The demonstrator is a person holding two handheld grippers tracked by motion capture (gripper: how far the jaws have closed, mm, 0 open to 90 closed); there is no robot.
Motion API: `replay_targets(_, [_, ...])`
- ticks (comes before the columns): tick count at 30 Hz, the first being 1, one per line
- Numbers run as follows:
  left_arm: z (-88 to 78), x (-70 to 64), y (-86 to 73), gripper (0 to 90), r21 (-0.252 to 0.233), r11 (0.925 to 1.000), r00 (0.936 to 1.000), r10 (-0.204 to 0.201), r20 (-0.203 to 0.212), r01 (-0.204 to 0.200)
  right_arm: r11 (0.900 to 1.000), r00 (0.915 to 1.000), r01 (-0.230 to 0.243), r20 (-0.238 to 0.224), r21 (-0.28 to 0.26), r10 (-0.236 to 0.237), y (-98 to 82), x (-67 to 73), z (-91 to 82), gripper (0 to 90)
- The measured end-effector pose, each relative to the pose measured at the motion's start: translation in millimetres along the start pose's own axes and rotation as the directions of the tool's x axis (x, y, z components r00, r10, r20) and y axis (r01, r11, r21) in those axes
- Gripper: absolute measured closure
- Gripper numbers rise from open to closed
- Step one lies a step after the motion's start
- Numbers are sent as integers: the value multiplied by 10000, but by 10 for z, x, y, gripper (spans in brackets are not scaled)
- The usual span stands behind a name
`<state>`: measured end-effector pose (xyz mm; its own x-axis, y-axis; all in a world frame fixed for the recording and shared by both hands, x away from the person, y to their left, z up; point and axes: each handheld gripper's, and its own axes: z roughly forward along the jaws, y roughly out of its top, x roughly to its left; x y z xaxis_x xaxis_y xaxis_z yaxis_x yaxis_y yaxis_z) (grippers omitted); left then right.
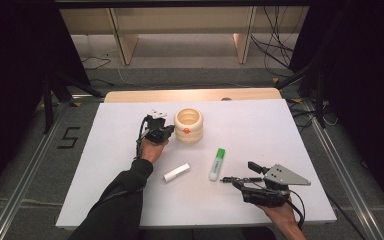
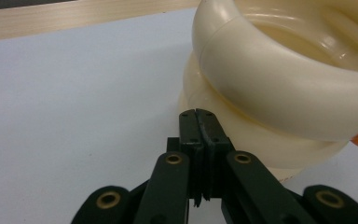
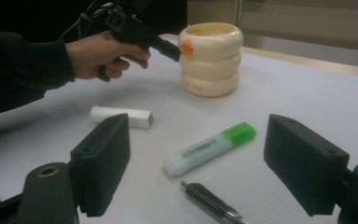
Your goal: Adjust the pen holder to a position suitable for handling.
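Observation:
A cream ringed cup with an orange dot stands at the table's far middle. My left gripper is shut with nothing in it, its tips right at the cup's left side. In the left gripper view the closed jaws point at the cup's lower rings. My right gripper is open near the front right, over the table. Between its wide jaws lie a green-capped highlighter and a black pen. Farther off are the cup and the left gripper.
A short white cylinder lies left of the highlighter; the right gripper view has the cylinder too. The pen rests by the right gripper's tips. The white table sheet ends at a wooden far edge.

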<state>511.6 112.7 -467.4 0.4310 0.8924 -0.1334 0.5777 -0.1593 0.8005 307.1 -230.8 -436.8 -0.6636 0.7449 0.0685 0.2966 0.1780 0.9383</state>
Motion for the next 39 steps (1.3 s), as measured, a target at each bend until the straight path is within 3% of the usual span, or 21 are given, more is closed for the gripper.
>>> replay_targets(7, [33, -69, 14, 888, -21, 10000, 9999, 81, 66, -81, 10000, 10000, 37, -3, 15, -37, 1, -2, 0, 234])
replay_targets(12, [20, -46, 19, 851, 7, 10000, 10000, 25, 54, -25, 10000, 10000, -3, 3, 6, 3, 1, 0, -2, 234])
replay_targets(13, [-30, -8, 21, 777, 66, 9999, 9998, -95, 149, 94, 10000, 10000, 25, 0, -4, -25, 2, -1, -4, 234])
replay_targets(17, [-128, 49, 31, 622, 450, 9986, 9992, -277, 298, 263, 10000, 10000, 9, -1, -30, -9, 4, -3, -10, 236])
replay_targets(19, [-197, 59, 45, 577, 712, 9974, 9995, -162, 273, 142, 10000, 10000, -1, 3, -37, 1, 4, -5, -9, 235])
replay_targets(20, [-229, 48, 56, 499, 819, 9965, 9995, -158, 286, 134, 10000, 10000, 12, 17, -28, -12, 6, -4, -7, 235])
replay_targets(22, [-300, 10, 78, 435, 948, 9955, 9991, -7, 436, -35, 10000, 10000, 45, 8, -22, -45, 9, 2, -5, 235])
replay_targets(23, [-343, -14, 95, 401, 1095, 9936, 9985, 205, 502, -259, 10000, 10000, 40, -16, -45, -40, 8, 5, -1, 235])
replay_targets(28, [-497, -145, 144, 312, 1315, 9866, 9938, 887, 674, -970, 10000, 10000, 41, -25, -46, -41, 8, 7, 0, 235])
replay_targets(31, [-545, -173, 148, 252, 1480, 9840, 9924, 867, 874, -990, 10000, 10000, 53, -10, -41, -53, 8, 4, -9, 235])
replay_targets(39, [-663, -184, 109, 197, 1671, 9788, 9889, 1013, 1089, -1187, 10000, 10000, 46, -29, -54, -46, 9, 6, -1, 235])
